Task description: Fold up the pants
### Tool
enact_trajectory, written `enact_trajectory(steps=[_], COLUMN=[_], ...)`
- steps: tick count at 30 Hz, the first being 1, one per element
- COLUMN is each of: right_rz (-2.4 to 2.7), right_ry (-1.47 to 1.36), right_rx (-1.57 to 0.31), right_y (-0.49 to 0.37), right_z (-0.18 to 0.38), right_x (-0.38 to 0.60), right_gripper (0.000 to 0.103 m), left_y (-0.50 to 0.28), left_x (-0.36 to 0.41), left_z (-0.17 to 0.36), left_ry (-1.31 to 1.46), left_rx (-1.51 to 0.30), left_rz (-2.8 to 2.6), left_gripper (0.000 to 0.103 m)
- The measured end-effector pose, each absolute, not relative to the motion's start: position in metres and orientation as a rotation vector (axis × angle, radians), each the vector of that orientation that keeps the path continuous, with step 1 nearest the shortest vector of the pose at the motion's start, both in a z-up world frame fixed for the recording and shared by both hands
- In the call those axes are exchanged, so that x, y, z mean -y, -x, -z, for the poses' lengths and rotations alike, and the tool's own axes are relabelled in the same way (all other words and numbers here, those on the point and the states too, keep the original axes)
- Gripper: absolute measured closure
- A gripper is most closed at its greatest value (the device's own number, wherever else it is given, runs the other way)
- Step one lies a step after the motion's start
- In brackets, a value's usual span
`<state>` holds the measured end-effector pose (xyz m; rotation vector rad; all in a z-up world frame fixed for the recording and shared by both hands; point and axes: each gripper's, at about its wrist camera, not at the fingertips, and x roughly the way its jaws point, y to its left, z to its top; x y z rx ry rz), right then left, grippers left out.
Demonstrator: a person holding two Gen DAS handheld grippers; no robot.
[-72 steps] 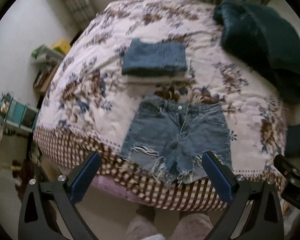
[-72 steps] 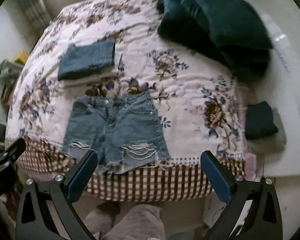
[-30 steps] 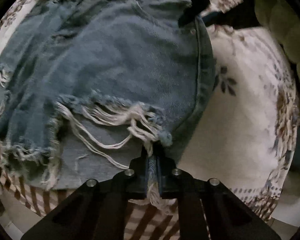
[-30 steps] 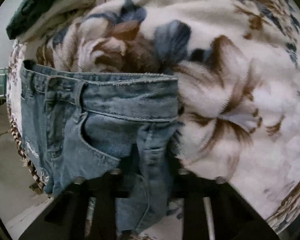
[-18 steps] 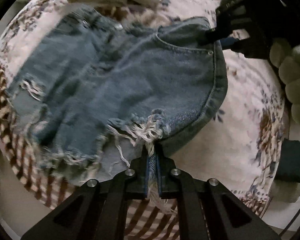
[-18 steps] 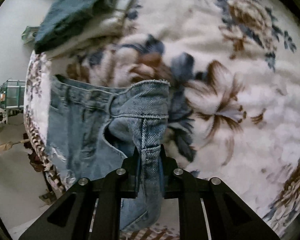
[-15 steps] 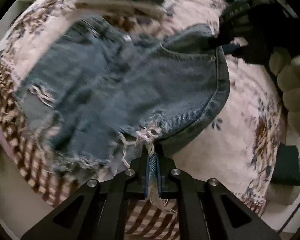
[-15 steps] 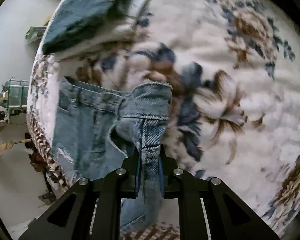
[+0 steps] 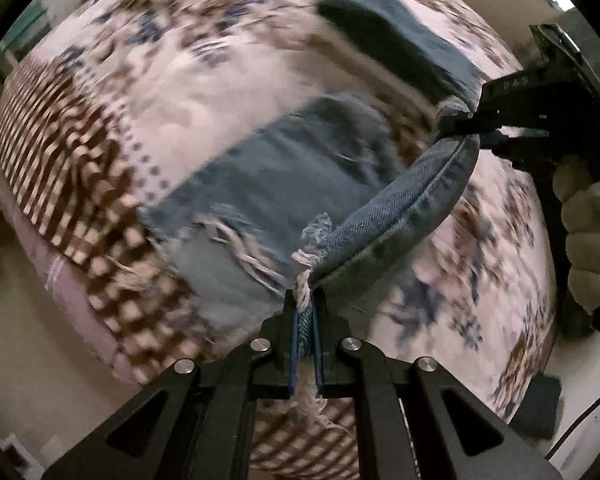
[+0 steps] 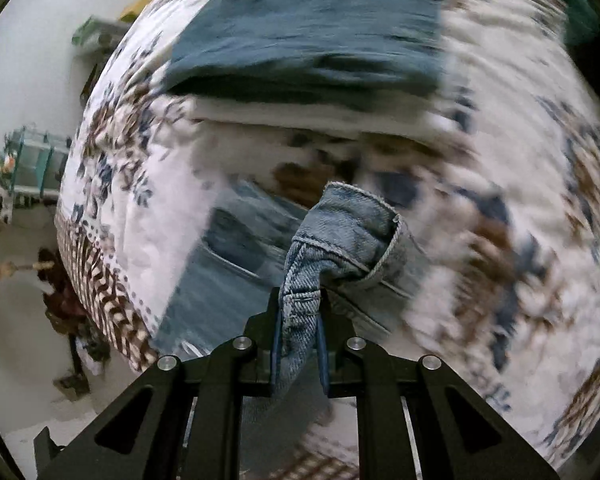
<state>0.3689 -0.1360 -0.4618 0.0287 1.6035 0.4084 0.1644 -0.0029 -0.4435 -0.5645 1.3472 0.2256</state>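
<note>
The denim shorts [image 9: 268, 168] are lying partly on the floral bedspread [image 9: 220, 80] and partly hanging in the air, one side edge lifted off the bed between the two grippers. The left gripper [image 9: 305, 312] is pinching the frayed hem corner of the shorts, its jaws pressed together on the white threads and blue cloth, which are sticking out just ahead of and behind the blue pads. From there the raised side seam is arching up and away to the right gripper [image 9: 470, 126], which is clamping the waistband corner. In the right wrist view, the right gripper [image 10: 299, 320] is holding a bunched fold of waistband between its closed jaws, with the denim curling over just above the fingertips. The rest of the shorts [image 10: 228, 256] is spreading to the left of the jaws, flat on the bedspread [image 10: 520, 160]. Beyond the shorts, a folded stack of denim clothes [image 10: 308, 40] is resting on the bed. The checked border [image 9: 72, 160] of the bedspread is draping over the bed edge beside the shorts' frayed hem.
</note>
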Motion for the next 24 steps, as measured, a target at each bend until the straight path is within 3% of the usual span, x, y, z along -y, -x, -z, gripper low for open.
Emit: enact_trajectory(steps=[6,8,9,10,11,12,13,19,24], right_rz=[-0.396,-0.382,-0.390,-0.415,-0.452,-0.477,-0.488,-0.428,-0.318], right_ry=[0.127,0.164,0.161,0.120,0.055,0.010,-0.014,-0.085,-0.120], right_rx=[-1.686,-1.712,-1.738,-1.781,-1.811,-1.815,-1.808,-1.752,-1.761], right_y=[-0.385,-0.390,-0.392,-0.394,-0.396,-0.396,-0.395,-0.376,-0.361], right_z=[0.516,0.536,0.545,0.553,0.556,0.555,0.551,0.518,0.523], right_x=[0.024,0.000,-0.005,-0.010,-0.012,-0.010,-0.007,0.060,0.134], right_gripper=[0.087,0.078,0.066,0.049,0.041,0.032,0.030,0.030,0.030], left_y=[-0.174,-0.175,-0.171,-0.165,-0.161,-0.155,-0.148,-0.130,-0.155], left_x=[-0.063,-0.086,-0.099,-0.112,-0.119,-0.127,-0.134,-0.124,-0.097], left_z=[0.492,0.506,0.508,0.508,0.508,0.506,0.504,0.495,0.525], left_ry=[0.577,0.611,0.656,0.697,0.723,0.747,0.767,0.863,0.683], left_rx=[-1.395,-1.414,-1.396,-1.375,-1.365,-1.356,-1.344,-1.323,-1.422], left_rz=[-0.286,-0.331,-0.356,-0.373,-0.374,-0.385,-0.404,-0.374,-0.394], left_gripper=[0.094,0.089,0.086,0.069,0.043,0.030,0.019,0.019,0.019])
